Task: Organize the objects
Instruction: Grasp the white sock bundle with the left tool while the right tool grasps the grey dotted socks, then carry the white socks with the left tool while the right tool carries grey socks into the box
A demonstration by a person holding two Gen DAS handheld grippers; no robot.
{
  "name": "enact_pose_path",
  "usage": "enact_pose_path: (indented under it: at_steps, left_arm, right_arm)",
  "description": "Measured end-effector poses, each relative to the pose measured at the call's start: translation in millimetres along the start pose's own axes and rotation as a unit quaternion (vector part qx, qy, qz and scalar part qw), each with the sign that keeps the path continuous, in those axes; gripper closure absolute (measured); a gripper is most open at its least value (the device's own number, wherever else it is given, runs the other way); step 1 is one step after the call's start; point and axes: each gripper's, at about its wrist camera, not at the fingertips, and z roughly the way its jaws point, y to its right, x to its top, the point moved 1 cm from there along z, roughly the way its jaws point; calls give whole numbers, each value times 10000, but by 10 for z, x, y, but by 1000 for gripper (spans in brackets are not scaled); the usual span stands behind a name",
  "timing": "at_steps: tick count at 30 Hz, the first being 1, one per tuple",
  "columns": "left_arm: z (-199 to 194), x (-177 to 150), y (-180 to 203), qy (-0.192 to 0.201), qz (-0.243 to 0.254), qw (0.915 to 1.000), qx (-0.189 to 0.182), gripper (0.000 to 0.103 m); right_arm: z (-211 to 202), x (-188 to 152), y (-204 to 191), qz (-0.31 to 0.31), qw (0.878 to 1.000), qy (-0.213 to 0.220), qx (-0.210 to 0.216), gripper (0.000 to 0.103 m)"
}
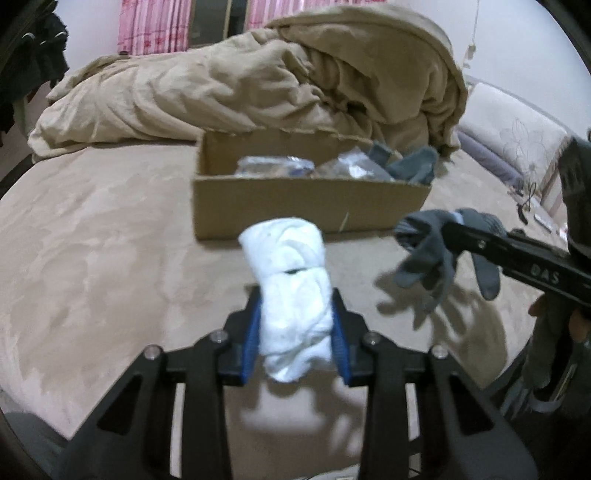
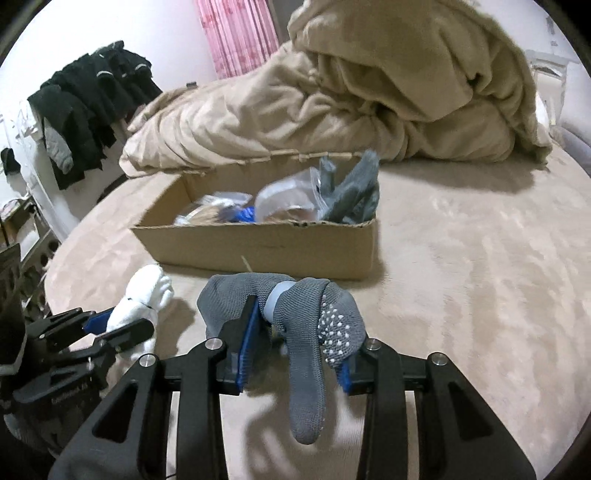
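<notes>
Cardboard box (image 1: 310, 206) lies ahead (rim open); left gripper (image 1: 295, 332) clamps white sock (image 1: 291, 288), right gripper (image 2: 295, 332) grey glove (image 2: 295, 332).

- A rumpled tan duvet (image 1: 229, 85) is heaped at the far side of the bed, bulging highest toward the right.
- A beige bedspread (image 1: 96, 236) covers the mattress, its plush nap showing lighter and darker patches.
- Pink striped curtains (image 1: 155, 26) hang against the back wall, behind the duvet.
- Dark clothes (image 2: 92, 99) hang bunched along the left wall, with one grey piece among them.
- A pale upholstered headboard (image 1: 517, 136) with a faint flower pattern stands at the right edge of the bed.
- A white wall (image 2: 166, 44) fills the space beside the curtains.
</notes>
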Motion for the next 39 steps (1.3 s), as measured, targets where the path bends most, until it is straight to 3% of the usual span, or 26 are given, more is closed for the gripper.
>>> enact_pose_path:
  at_steps: [11,17,21,28,39]
  left_arm:
    - [-790,343,-76,678,-188,9975,-59,68]
    - [-1018,618,-104,933,-226,9954,34,68]
    - [-994,800,-107,901,-190,9957,56,68]
    - [-893,1122,-150,1171,-34,9930,173,68]
    - [-75,1383,-389,638,-214,9976,134,68]
  right_arm:
    - [-823,365,-313,-327,9961,809,87,66]
    - [-1042,613,-467,-546,9917,1159,106,66]
    - [-1002,748,-510,-616,9910,1184,125,66]
    - [-808,1013,-503,-652,9897,1262,152,65]
    - [-15,1328,-332,-444,9952,854,188,65]
